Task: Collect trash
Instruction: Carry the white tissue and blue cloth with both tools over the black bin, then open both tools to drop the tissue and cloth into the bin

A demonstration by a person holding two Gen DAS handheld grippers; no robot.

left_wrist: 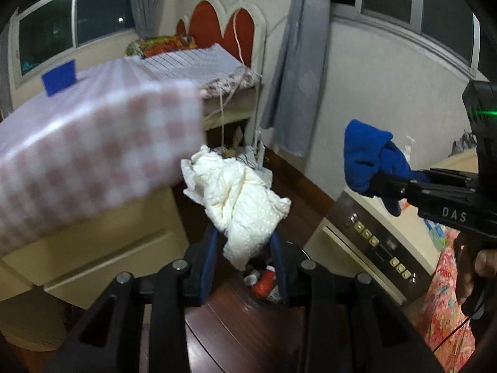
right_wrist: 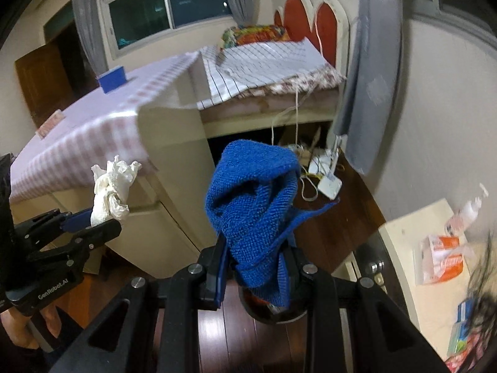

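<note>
Left wrist, trash bin [left_wrist: 264, 283] mostly hidden behind paper towel [left_wrist: 239, 199]

Both grippers tilt downward side by side. The left gripper [left_wrist: 245, 248] has its fingers [left_wrist: 207, 258] closed on a crumpled tissue [left_wrist: 239, 192]; the right gripper [right_wrist: 256, 267] pinches a blue cloth [right_wrist: 254, 202]. A hand [left_wrist: 475, 273] grips the right handle.

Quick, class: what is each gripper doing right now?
Left gripper: shut on the crumpled white paper towel.
Right gripper: shut on the blue cloth.
</note>
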